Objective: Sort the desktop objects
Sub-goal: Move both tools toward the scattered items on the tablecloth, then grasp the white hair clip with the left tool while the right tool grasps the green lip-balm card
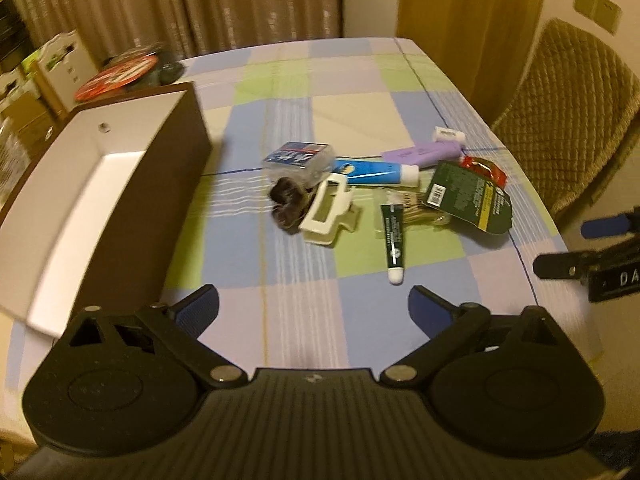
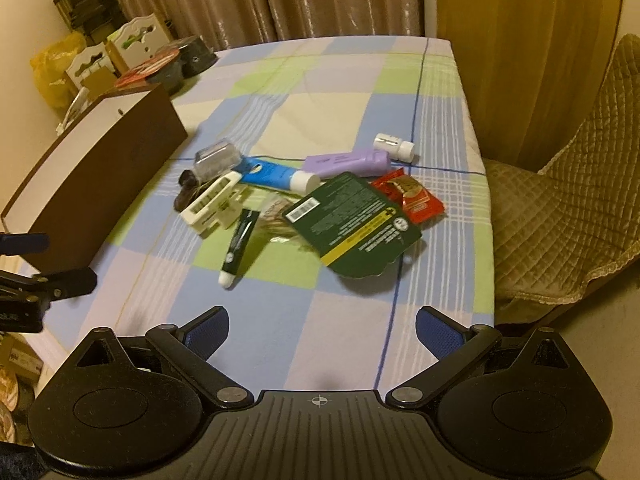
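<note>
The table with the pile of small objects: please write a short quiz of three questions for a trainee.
1. True or false: the brown box already holds the blue tube.
2. Which lies nearest the left gripper? A) dark green tube B) purple bottle C) red packet
3. Fill in: both grippers' jaws are ____.

Key: 1 false; 2 A; 3 open. The right gripper holds nothing.

The green card (image 2: 352,226) hides most of a packet, perhaps snacks.
</note>
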Tool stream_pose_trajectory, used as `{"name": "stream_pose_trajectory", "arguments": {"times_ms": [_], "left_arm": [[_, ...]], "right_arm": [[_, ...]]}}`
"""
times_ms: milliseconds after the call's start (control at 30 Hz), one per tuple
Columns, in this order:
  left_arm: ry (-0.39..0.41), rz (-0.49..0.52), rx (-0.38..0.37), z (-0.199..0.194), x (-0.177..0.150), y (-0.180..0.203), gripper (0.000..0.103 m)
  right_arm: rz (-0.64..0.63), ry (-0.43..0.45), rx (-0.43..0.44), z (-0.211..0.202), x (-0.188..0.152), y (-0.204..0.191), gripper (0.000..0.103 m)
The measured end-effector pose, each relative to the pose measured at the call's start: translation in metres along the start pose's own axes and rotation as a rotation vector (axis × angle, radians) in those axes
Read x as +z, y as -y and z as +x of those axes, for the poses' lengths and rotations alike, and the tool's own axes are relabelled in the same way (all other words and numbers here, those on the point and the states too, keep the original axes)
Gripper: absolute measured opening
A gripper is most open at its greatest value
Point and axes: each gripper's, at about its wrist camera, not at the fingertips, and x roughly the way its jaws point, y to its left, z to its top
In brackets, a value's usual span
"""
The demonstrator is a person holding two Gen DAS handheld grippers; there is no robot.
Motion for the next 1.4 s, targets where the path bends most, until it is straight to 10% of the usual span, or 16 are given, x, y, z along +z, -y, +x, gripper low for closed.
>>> {"name": "stream_pose_trajectory", "arguments": {"times_ms": [700,1000,1167,1400], "left_arm": [[-0.031,0.134,-0.121,0.107,0.043,0.0,0.054],[-0.074,0.175,-0.143,0.148,0.055,-0.002,0.053],[-0.099,0.2,-0.161,0.161,0.053,0.0,0.029],[-0.131,0.186,-0.221,0.144,0.032,-0.011,0.027]], "right_arm": [[0.032,-0.042,-0.01,0.042,0.031,0.048,0.103],[0.063,-0.065,-0.042,0.052,0.036,0.065,0.103],[0.08,-0.063,-0.05,0.055,0.037,0.071,0.103],[-0.02,-0.028,-0.015,0.058,0.041,0.06,0.103]]}}
